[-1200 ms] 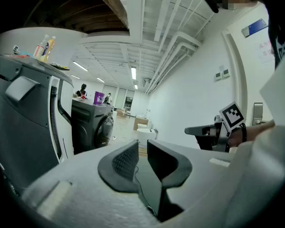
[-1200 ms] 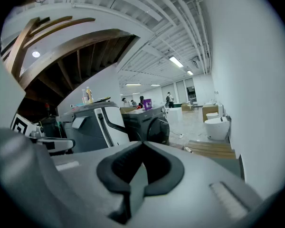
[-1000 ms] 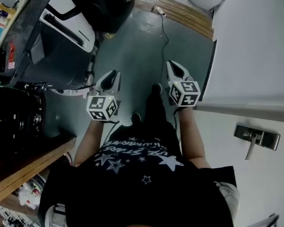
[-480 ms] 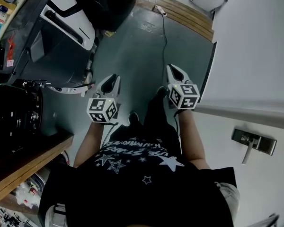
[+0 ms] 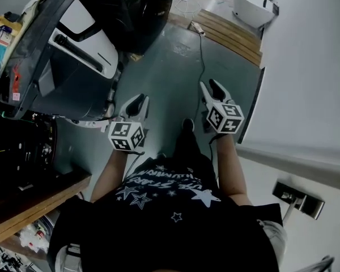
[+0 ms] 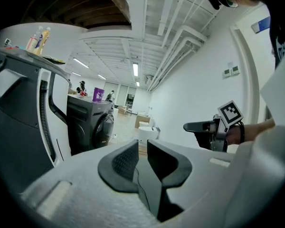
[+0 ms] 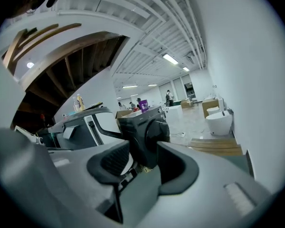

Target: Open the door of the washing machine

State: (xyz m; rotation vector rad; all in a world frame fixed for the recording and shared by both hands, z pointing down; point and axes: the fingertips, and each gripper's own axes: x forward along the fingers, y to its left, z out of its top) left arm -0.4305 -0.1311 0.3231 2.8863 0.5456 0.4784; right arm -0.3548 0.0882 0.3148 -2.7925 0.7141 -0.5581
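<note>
I hold my left tool (image 5: 137, 101) and my right tool (image 5: 211, 85) out in front of me, side by side and apart, both pointing ahead over the grey floor (image 5: 170, 61). The left tool's pads sit nearly together with only a thin slit between them, and nothing is in that slit. The right tool's jaws have just been opening and now stand spread, pinching nothing; through the gap I see only what lies far ahead. The washing machine (image 5: 137, 5) is a black front-loader standing across the floor, ahead and to my left, well apart from both tools, with its round door (image 7: 157, 136) shut. Nearer on my left is a grey-and-white appliance (image 5: 62, 55) with a long dark handle, and bottles (image 6: 38, 38) stand on its top. A cable (image 5: 200, 44) runs along the floor toward wooden boards (image 5: 229, 28) by the white wall (image 5: 311, 67) on my right. The edge of a wooden desk (image 5: 37, 200) shows at my lower left.
</note>
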